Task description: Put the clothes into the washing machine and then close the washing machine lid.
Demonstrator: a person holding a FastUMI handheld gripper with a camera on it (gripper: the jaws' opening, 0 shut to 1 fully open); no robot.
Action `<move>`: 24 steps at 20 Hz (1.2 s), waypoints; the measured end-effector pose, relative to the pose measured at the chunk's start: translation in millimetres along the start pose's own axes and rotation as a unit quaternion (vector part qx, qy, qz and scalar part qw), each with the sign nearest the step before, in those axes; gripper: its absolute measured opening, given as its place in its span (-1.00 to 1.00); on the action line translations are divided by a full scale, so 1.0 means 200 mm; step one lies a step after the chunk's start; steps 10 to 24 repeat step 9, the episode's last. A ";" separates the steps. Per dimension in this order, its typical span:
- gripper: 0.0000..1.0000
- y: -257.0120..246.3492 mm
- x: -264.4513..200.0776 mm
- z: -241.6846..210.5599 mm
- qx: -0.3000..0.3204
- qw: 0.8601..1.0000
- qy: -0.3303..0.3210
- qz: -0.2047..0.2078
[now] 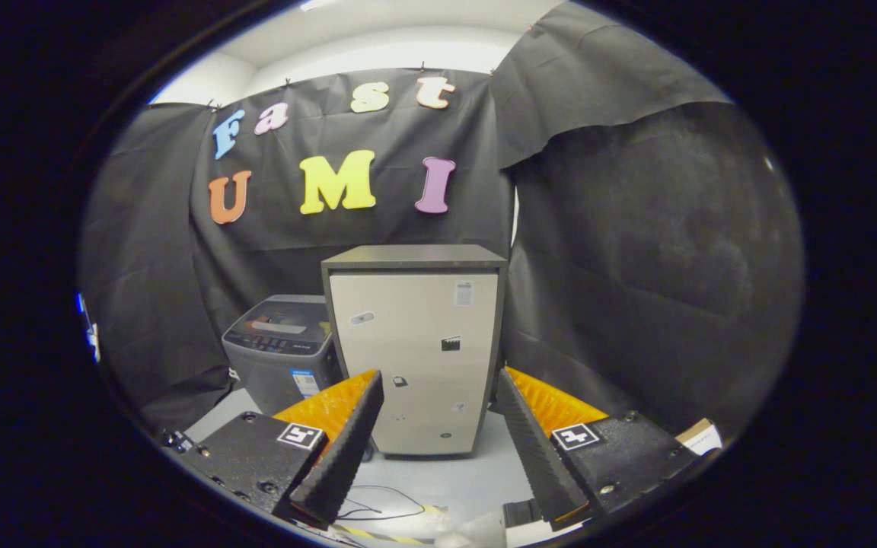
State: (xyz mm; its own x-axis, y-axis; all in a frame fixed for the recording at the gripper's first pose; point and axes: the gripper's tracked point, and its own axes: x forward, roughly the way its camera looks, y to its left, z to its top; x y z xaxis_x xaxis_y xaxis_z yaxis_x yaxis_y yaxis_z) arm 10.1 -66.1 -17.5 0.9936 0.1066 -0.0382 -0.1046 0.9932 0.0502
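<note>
Washer point(280, 350), lid down, stands far left against the booth cloth, beside a cabinet point(416, 346). Gripper point(438, 396): fingers spread wide apart, nothing between them, aimed at the cabinet front rather than the washer. Floor point(438, 479) just ahead carries a thin cable point(377, 506); a pale crumpled item point(476, 533) lies nearest, below the fingers, possibly clothing, too cropped to tell. Judged step: locating the clothes. Advice: keep the fingers parted, tilt down toward the cloth, pinch a thick fold, and avoid the cable.
</note>
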 end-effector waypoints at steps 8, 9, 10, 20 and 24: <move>0.89 0.09 -0.03 0.10 -0.015 1.000 -0.010 0.023; 0.89 0.10 -0.04 0.11 -0.018 0.999 -0.013 0.026; 0.89 0.10 -0.04 0.11 -0.018 0.999 -0.013 0.026; 0.89 0.10 -0.04 0.11 -0.018 0.999 -0.013 0.026; 0.89 0.10 -0.04 0.11 -0.018 0.999 -0.013 0.026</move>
